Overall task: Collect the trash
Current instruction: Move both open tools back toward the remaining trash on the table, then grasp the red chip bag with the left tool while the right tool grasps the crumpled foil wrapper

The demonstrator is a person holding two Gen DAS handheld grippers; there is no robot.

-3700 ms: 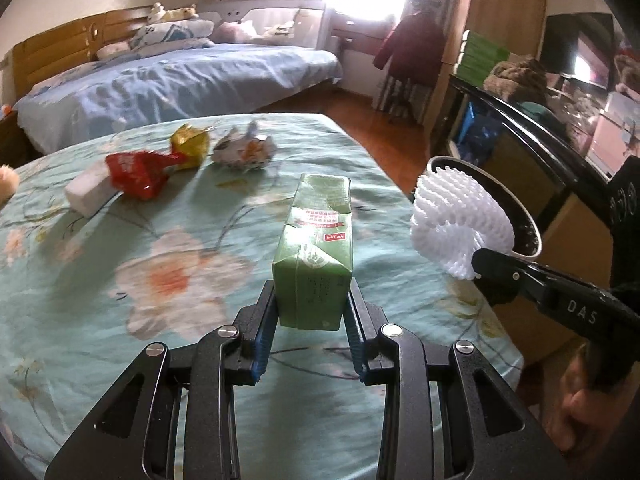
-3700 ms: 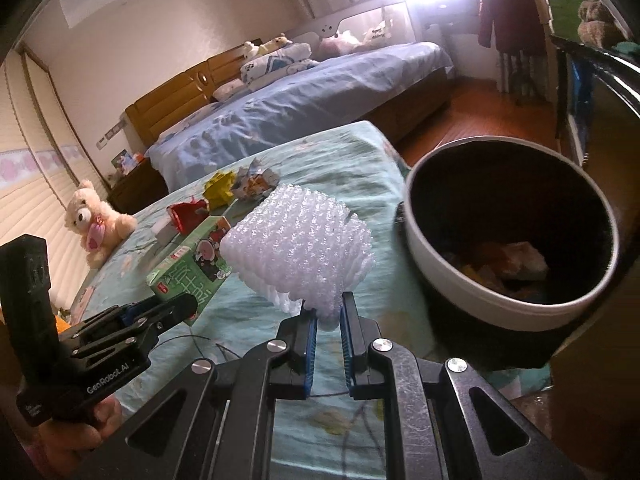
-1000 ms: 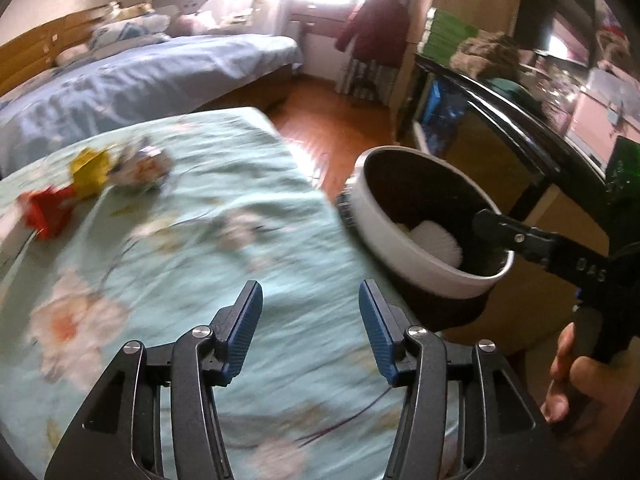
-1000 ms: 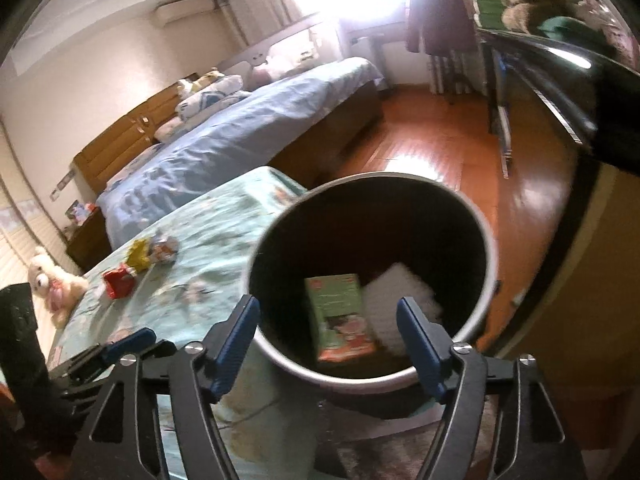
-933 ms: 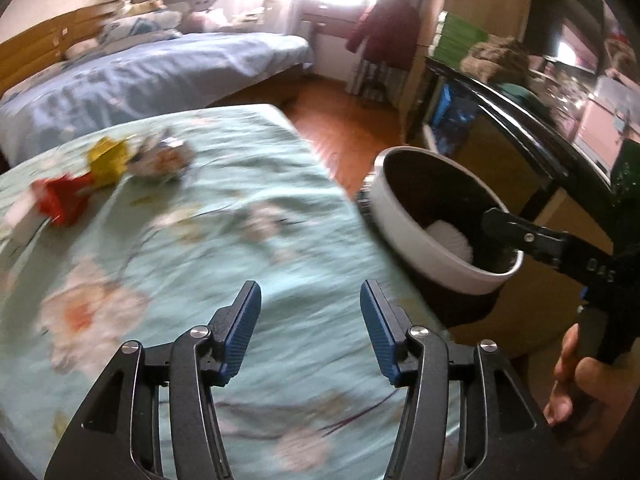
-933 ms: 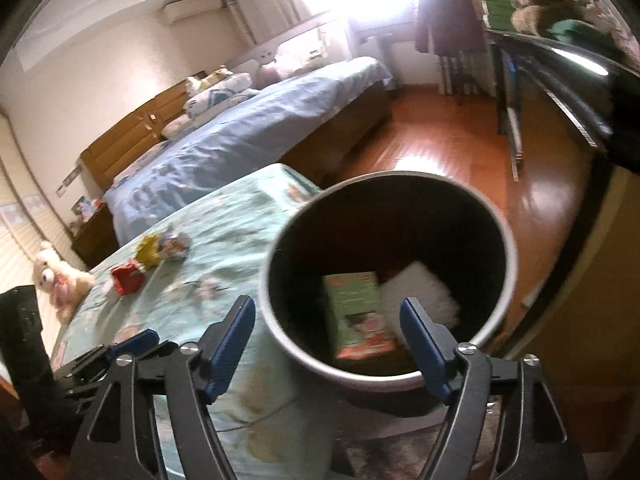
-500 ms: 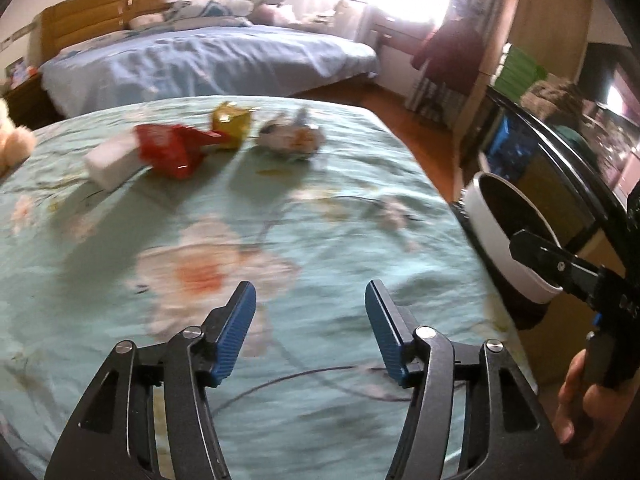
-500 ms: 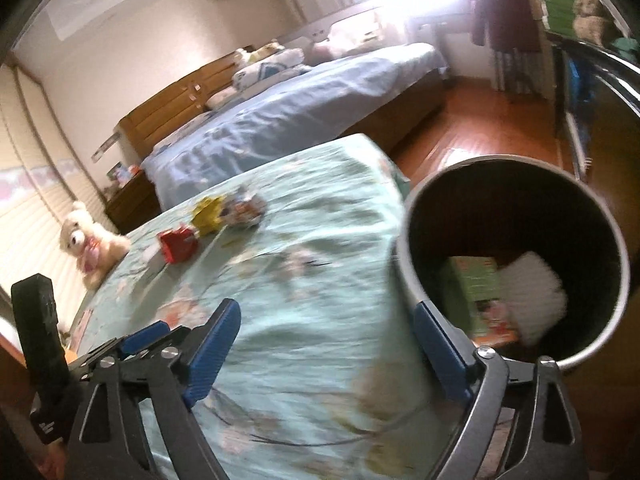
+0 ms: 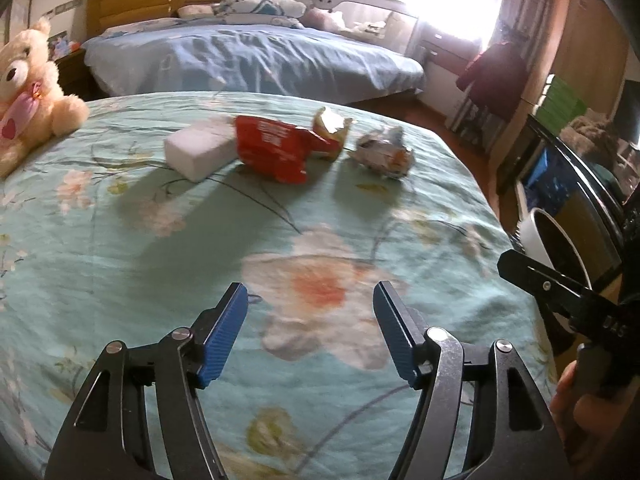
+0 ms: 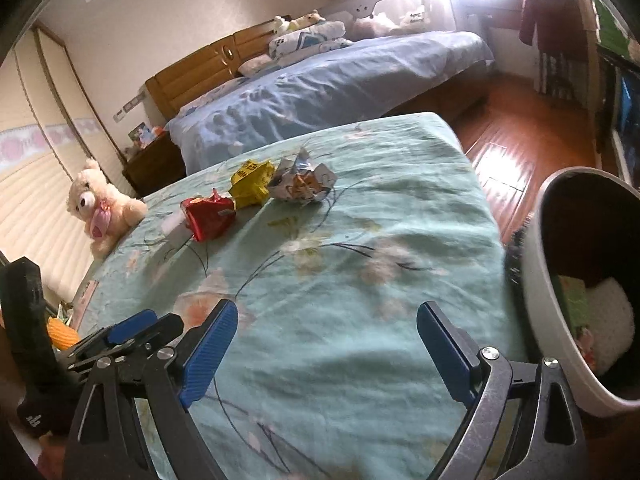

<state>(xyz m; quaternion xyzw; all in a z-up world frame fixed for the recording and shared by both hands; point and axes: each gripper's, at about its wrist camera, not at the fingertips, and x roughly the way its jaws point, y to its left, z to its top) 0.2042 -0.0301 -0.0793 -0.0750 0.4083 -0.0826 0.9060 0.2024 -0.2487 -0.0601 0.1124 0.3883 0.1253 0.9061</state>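
my left fingers (image 9: 310, 330) are spreading wider, nothing between the blue pads, only floral cloth under them. my right fingers (image 10: 326, 350) stand released and wide, empty too, hanging over the counter (image 10: 360, 280) near its edge.

from the left view the trash lies in a row toward 12 o'clock, well apart from my pads: a white block (image 9: 200, 152) at 11, a red wrapper (image 9: 276, 148) touching it on its right, a yellow wrapper (image 9: 330, 132) just behind the red one, and a crumpled silver wrapper (image 9: 384, 152) at 1, a little apart from the rest. from the right view the same row sits at 11 to 12 o'clock: red (image 10: 208, 218), yellow (image 10: 252, 182), silver (image 10: 304, 180).

the bin (image 10: 540, 280) stands at 3 o'clock beside the counter's edge; inside it lie a green carton (image 10: 574, 306) and a white foam wad (image 10: 610, 320), touching.

a teddy bear (image 9: 32, 92) sits at the counter's far left, at 10 o'clock. beyond the counter is a bed (image 9: 248, 60) with a blue cover.

my right hand (image 9: 580, 404) shows at 4 o'clock in the left view.
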